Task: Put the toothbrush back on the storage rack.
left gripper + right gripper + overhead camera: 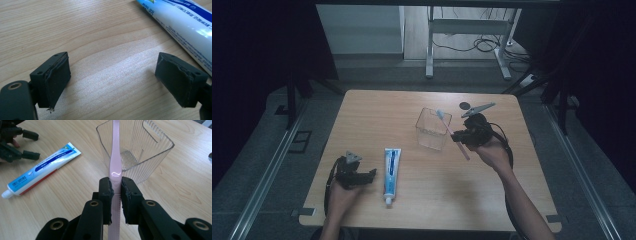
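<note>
My right gripper [115,188] is shut on a pink toothbrush [115,157], held by its handle. The brush rises toward a clear plastic cup [147,152], its head over the cup's rim [440,114]. In the high view the right gripper [460,135] hovers just right of the cup [432,131]. A blue and white toothpaste tube [391,170] lies flat on the wooden table [377,112], cap toward the front edge. My left gripper [373,173] rests low at the tube's left, open, nothing between its jaws; the tube [185,27] lies beyond its right finger [178,78].
A small dark round disc [464,105] lies on the table behind the right gripper. The table stands on a grey floor with rails at both sides; a white metal frame [467,35] and cables are beyond the far edge.
</note>
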